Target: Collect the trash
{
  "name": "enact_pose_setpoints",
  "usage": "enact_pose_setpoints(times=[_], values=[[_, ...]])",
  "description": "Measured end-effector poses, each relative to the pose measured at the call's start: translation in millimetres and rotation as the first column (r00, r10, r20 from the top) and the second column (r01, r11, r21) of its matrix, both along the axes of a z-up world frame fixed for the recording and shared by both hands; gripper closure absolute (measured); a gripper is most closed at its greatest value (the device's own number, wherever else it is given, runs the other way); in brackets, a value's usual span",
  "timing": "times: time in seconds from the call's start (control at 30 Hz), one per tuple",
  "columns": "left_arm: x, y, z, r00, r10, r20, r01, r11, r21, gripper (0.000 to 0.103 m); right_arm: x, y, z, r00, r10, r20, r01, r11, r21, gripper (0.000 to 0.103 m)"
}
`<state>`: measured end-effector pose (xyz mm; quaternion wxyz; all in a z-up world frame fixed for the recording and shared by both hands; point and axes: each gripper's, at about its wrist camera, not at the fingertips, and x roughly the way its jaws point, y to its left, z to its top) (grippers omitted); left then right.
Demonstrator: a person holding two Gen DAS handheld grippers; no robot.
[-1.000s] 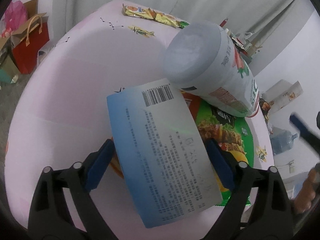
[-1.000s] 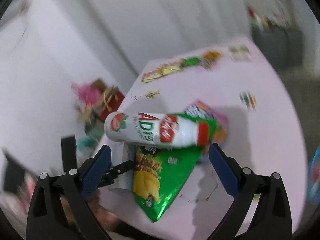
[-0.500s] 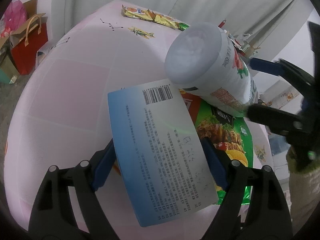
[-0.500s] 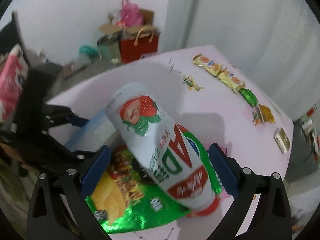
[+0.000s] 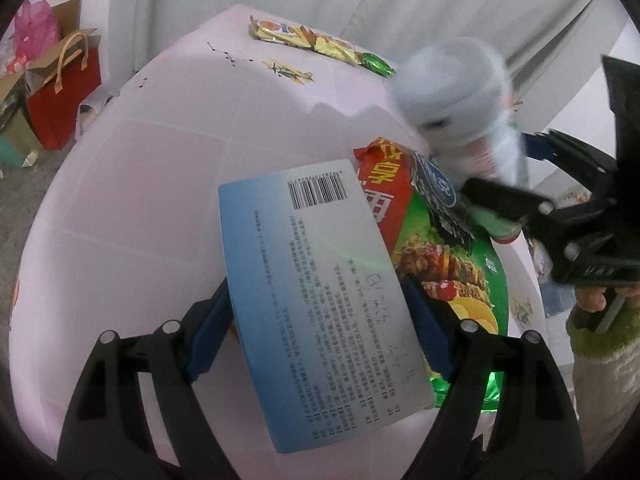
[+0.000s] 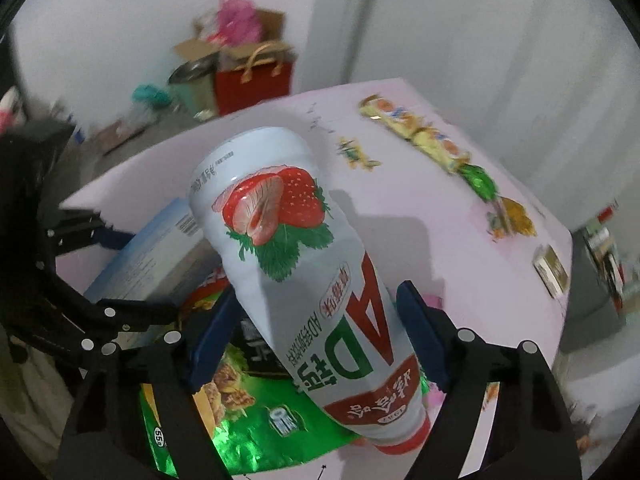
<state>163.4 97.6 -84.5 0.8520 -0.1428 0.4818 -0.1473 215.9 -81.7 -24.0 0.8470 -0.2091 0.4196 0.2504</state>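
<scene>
My left gripper [image 5: 318, 328] is shut on a flat blue-and-white box [image 5: 320, 280] with a barcode, held over the pink table [image 5: 140, 180]. Under the box lies a green snack bag [image 5: 452, 272]. My right gripper [image 6: 316, 340] is shut on a white strawberry drink bottle [image 6: 312, 280], tilted above the green bag [image 6: 256, 416]. The bottle shows blurred in the left wrist view [image 5: 460, 96], with the right gripper's fingers [image 5: 500, 196] on it. The box also shows in the right wrist view [image 6: 156, 248].
Yellow snack wrappers [image 5: 308, 40] and a green candy [image 5: 376, 64] lie along the table's far edge; they also show in the right wrist view [image 6: 416, 132]. A small packet [image 6: 552, 268] lies at the table's right. A red paper bag [image 5: 64, 92] and boxes stand on the floor.
My right gripper has closed in around the bottle and shut on it, and the bottle has shifted right and away. My left gripper still holds the box in place.
</scene>
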Motion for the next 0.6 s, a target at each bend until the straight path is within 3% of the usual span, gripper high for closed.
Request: enact_pose_setpoints(times=[0.2,0.33,0.6], values=[[-7.9,-1.3,8.6,0.999,0.011,0.047,-0.012,1.0,0.022,0.026,-4.5,-51.8,20.5,0.975,-0.221,0.03,0.214,0.964,0.159,0.034],[-14.7,0.2,18.2,0.995,0.019,0.093,-0.024,0.998,0.05,0.027,-15.4,-89.0,25.5,0.926,-0.377,0.035,0.357,0.901,0.248,0.036],[-20.5,2.5,39.0,0.984,0.029,0.176,-0.044,0.996,0.08,0.027,-47.6,-134.2,29.0,0.828,-0.559,0.047,0.506,0.78,0.368,0.037]])
